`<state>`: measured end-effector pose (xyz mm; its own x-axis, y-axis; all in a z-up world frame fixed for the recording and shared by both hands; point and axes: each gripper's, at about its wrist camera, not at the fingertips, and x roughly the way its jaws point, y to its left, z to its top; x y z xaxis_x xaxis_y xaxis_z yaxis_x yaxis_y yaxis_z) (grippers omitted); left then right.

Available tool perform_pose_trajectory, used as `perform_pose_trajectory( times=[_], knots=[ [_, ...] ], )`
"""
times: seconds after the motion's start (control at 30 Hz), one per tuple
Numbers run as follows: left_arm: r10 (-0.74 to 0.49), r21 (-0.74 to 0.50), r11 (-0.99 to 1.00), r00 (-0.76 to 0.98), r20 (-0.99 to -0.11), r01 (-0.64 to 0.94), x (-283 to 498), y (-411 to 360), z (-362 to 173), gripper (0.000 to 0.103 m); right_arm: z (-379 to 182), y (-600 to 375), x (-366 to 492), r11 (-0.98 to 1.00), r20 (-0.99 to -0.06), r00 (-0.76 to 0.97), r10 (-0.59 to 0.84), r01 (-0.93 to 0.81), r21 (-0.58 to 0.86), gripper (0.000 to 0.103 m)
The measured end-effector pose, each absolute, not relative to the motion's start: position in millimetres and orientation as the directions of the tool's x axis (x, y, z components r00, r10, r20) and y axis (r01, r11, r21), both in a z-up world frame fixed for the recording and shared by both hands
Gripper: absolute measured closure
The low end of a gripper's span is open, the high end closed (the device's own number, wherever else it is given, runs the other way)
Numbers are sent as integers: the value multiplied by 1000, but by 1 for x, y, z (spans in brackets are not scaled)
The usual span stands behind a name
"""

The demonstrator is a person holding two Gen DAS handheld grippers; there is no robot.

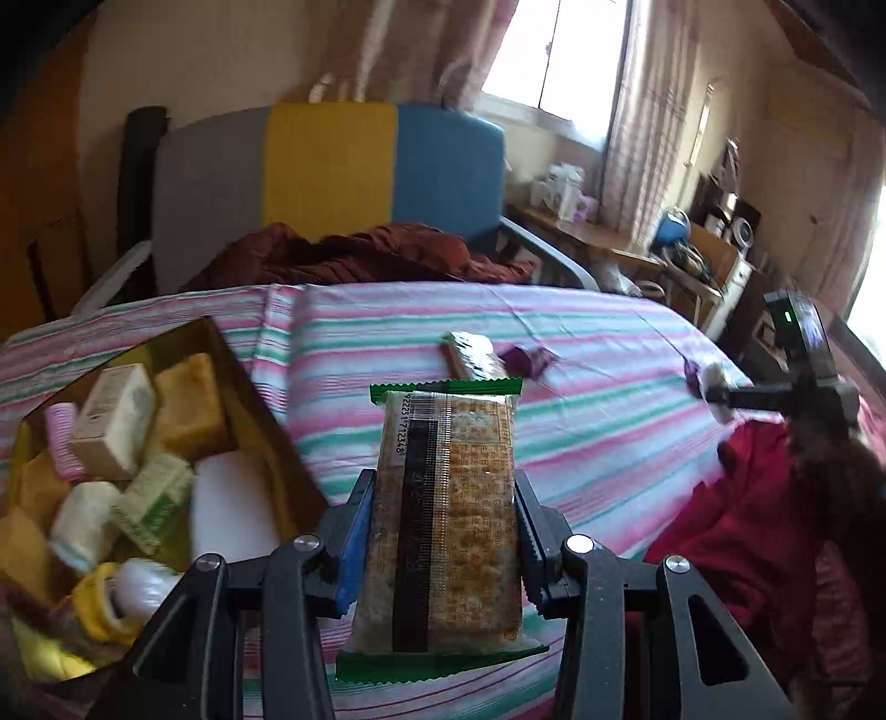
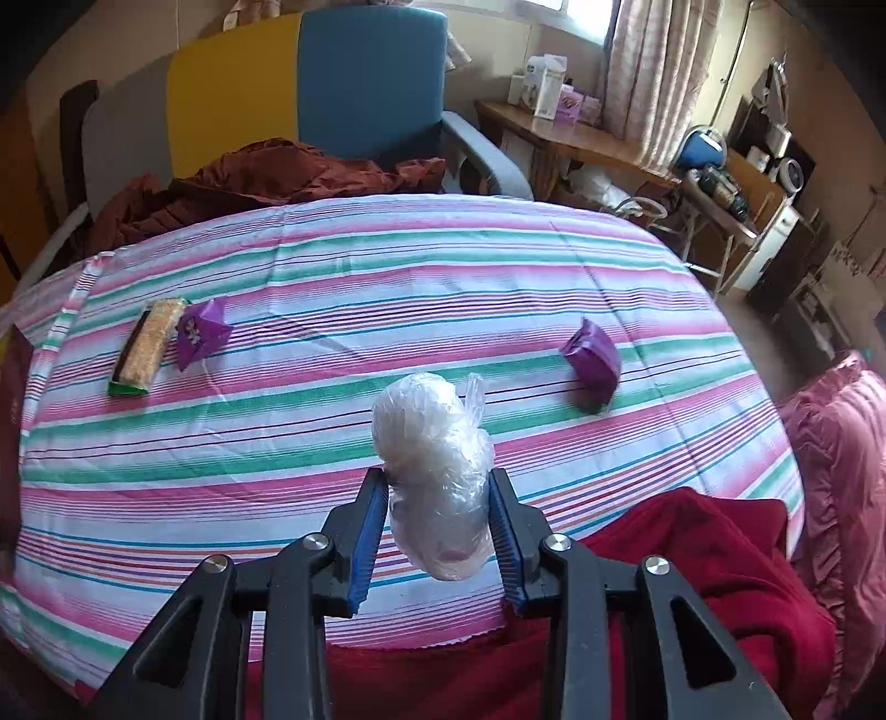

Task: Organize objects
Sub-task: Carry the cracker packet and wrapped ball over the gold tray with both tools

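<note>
Crackers in a green-edged packet sit clamped between our left gripper jaws. Our right gripper squeezes a white plastic-wrapped bundle. Beyond it lie two purple packets on the striped sheet.

Box left of packets on bedsheet, seemingly

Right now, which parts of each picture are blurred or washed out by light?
Left wrist view: the gold box of small packages is motion-blurred, the window is washed out, and the green-edged cracker packet is sharp. Right wrist view: mostly sharp, with the striped bedsheet bowed by the fisheye.
</note>
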<state>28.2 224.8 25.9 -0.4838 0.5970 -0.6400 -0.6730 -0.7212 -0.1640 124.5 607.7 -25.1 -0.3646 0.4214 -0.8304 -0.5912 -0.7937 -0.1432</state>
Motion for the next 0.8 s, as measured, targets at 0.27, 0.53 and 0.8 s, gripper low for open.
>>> perform_pose_trajectory(
  times=[0.27, 0.53, 0.8],
  knots=[
    [486, -157, -838, -587, -647, -522, -4, 150, 21, 57, -24, 601, 119, -773, -807, -322, 495, -588, -240, 67],
    [338, -90, -923, -679, -651, -374, -17, 93, 14, 57, -14, 536, 84, -883, -841, -425, 335, -452, -123, 67],
    [262, -54, -952, -713, -650, -300, -17, 68, 15, 57, -3, 408, 27, -982, -812, -583, 18, -162, 95, 67]
  ],
)
